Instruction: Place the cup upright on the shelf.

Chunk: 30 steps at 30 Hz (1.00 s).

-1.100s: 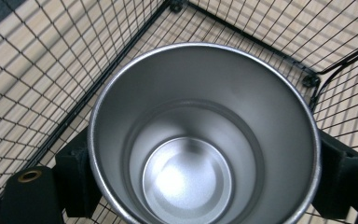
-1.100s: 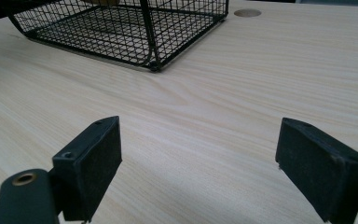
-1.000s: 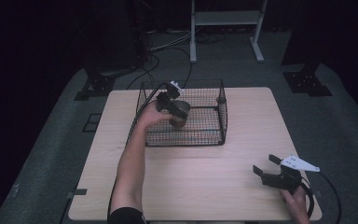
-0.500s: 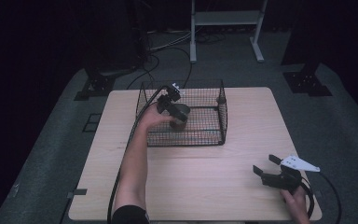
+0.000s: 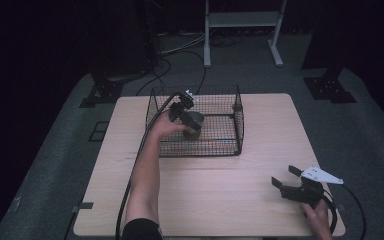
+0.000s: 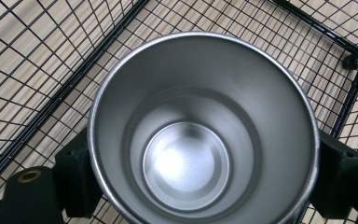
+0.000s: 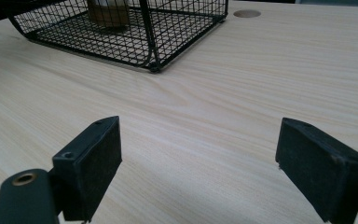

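A steel cup stands upright inside the black wire basket, toward its left half. My left gripper is shut on it from above. In the left gripper view I look straight down into the empty cup, with one black pad pressed on each side of its wall and the basket's mesh below. I cannot tell whether the cup touches the basket's floor. My right gripper hovers open near the table's front right corner, with nothing between its pads.
The basket sits at the back middle of the light wooden table. The right gripper view shows the basket and the cup far ahead, and a round hole in the tabletop. Cables trail off the table.
My left gripper has carried the cup lower into the basket and slightly toward its near side. The right gripper has not moved.
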### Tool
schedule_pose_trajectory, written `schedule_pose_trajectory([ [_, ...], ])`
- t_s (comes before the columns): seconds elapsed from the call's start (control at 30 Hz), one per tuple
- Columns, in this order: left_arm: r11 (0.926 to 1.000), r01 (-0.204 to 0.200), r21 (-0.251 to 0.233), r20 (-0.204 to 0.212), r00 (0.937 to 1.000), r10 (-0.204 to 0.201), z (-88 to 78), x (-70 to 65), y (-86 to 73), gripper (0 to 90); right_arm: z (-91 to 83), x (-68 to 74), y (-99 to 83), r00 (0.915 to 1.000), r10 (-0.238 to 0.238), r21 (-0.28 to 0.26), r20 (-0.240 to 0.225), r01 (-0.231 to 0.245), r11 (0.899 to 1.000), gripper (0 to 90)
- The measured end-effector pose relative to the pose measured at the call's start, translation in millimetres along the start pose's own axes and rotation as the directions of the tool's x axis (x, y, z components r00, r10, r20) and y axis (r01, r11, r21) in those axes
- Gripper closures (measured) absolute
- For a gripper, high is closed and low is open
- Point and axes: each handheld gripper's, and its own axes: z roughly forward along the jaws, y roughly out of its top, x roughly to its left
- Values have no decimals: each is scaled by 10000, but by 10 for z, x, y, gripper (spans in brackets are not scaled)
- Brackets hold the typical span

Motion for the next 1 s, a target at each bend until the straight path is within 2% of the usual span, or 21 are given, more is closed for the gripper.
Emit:
schedule_pose_trajectory([
  [0.17, 9999, 11, 106, -114, 9999, -10, 4, -17, -7, 148, 0, 4, 0, 10000, -32, -15, 37, 32, 10000, 136],
  [0.4, 9982, 68, 603, -38, 10000, -65, 9, -18, -24, 124, -1, 2, 0, 10000, -12, -14, 26, 12, 10000, 136],
  [0.53, 9990, -4, 437, -60, 10000, 6, -10, -47, -10, 114, 0, 3, 0, 10000, -24, 2, 26, 24, 10000, 136],
  [0.7, 9985, -40, 547, -101, 9999, 46, -27, -58, -11, 104, 0, 4, 1, 10000, -27, 25, 24, 27, 10000, 136],
  [1.0, 9994, -83, 333, -217, 9997, 90, -94, -80, 1, 74, 4, -7, 2, 10000, 33, -65, -32, -33, 10000, 136],
])
